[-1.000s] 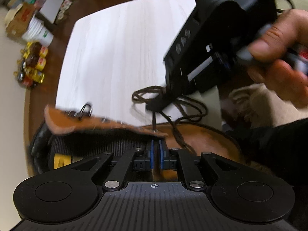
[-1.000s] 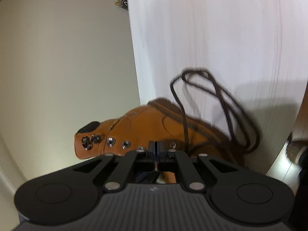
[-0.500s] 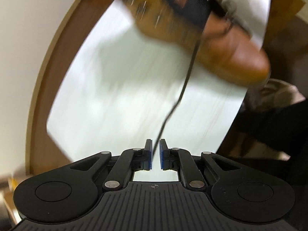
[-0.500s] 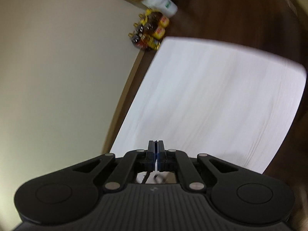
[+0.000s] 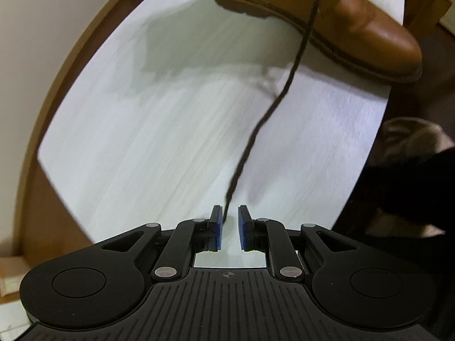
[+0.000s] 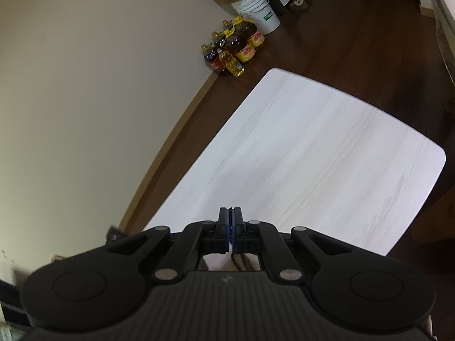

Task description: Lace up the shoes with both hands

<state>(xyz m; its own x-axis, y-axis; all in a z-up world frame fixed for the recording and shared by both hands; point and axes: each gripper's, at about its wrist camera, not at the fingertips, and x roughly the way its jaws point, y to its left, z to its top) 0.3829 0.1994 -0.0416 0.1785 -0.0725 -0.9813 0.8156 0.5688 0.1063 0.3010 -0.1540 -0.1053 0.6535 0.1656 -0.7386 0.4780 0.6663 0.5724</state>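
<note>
We see our left tongs (image 5: 228, 221) pointing down at the white table (image 5: 159, 130), their jaws opening, with the end of the dark lace (image 5: 287, 85) lying loose in the gap, close to one blue pad (image 5: 217, 231) but not pinched. The lace runs up and away to an eyelet of the brown boot (image 5: 355, 25), which stands ahead of these tongs, to the right, its toe at the table's right edge. Bare tabletop lies ahead and to the left, up to its curved edge.

Our right tongs (image 6: 230, 221) are clenched; we cannot tell whether anything is pinched. Ahead of them the table (image 6: 312, 156) is open to its rounded far corners; oil bottles (image 6: 233, 48) and a white bucket (image 6: 257, 11) stand on the floor beyond.
</note>
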